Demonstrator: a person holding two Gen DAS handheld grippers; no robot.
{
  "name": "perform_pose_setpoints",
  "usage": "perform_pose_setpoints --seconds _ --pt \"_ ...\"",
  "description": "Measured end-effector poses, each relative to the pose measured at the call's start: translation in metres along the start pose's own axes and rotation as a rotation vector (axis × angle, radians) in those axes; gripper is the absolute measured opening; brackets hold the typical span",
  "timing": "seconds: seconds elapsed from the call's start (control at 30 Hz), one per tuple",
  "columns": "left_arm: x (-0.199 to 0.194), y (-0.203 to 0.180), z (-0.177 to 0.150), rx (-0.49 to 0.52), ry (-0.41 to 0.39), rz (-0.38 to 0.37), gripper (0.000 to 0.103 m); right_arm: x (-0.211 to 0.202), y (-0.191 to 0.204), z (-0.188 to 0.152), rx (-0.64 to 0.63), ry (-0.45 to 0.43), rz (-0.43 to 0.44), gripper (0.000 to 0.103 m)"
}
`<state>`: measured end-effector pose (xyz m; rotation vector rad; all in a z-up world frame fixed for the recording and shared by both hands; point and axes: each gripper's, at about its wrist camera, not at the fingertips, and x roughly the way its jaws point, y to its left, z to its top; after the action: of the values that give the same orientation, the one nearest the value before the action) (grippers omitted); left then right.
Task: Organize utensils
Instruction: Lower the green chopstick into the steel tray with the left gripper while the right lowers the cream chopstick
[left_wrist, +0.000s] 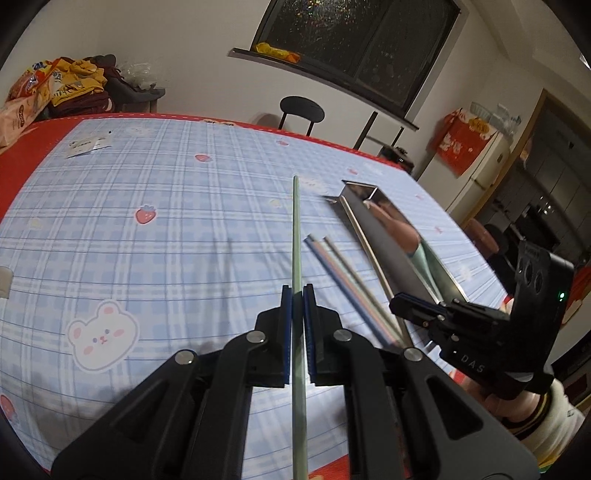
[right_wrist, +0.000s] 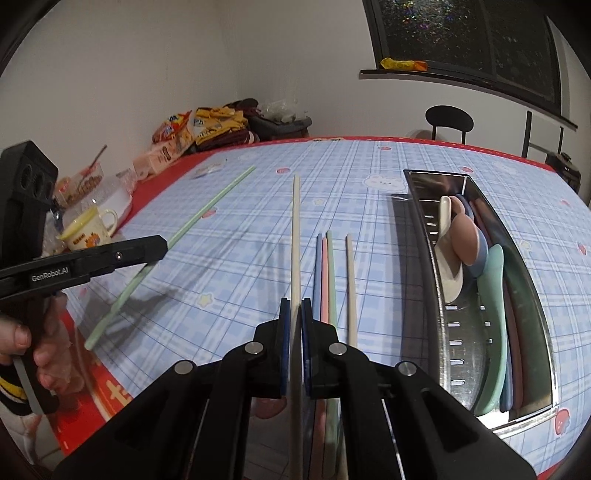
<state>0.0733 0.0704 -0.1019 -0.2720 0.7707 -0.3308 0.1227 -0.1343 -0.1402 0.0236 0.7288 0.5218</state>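
Note:
My left gripper (left_wrist: 296, 291) is shut on a green chopstick (left_wrist: 296, 229) that points away over the table; it also shows in the right wrist view (right_wrist: 192, 218), held above the cloth. My right gripper (right_wrist: 295, 304) is shut on a cream chopstick (right_wrist: 295, 236). Several loose chopsticks (right_wrist: 328, 273) in blue, pink, green and cream lie on the cloth just right of it; they show in the left wrist view (left_wrist: 347, 280). A steel tray (right_wrist: 421, 206) on the right holds spoons (right_wrist: 465, 236) and chopsticks. The right gripper's body (left_wrist: 476, 328) sits beside the tray (left_wrist: 391, 251).
The table wears a blue plaid cloth (left_wrist: 147, 206) over red. A yellow cup (right_wrist: 88, 229), bowls and snack bags (right_wrist: 192, 129) crowd the far left edge. Paper cards (left_wrist: 88, 146) lie far left. A black chair (left_wrist: 301, 110) stands behind the table.

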Motion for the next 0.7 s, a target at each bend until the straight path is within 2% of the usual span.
perform_pose_setpoints --seconds 0.4,0.7 --pt "0.003 -0.019 0.007 -0.013 -0.011 -0.054 0.01 -0.025 -0.015 0.006 0.046 -0.062 0.038 0.006" --pt "0.002 -0.054 0.017 -0.017 -0.047 -0.115 0.01 -0.05 -0.044 0.013 0.094 -0.123 0.071 0.006"
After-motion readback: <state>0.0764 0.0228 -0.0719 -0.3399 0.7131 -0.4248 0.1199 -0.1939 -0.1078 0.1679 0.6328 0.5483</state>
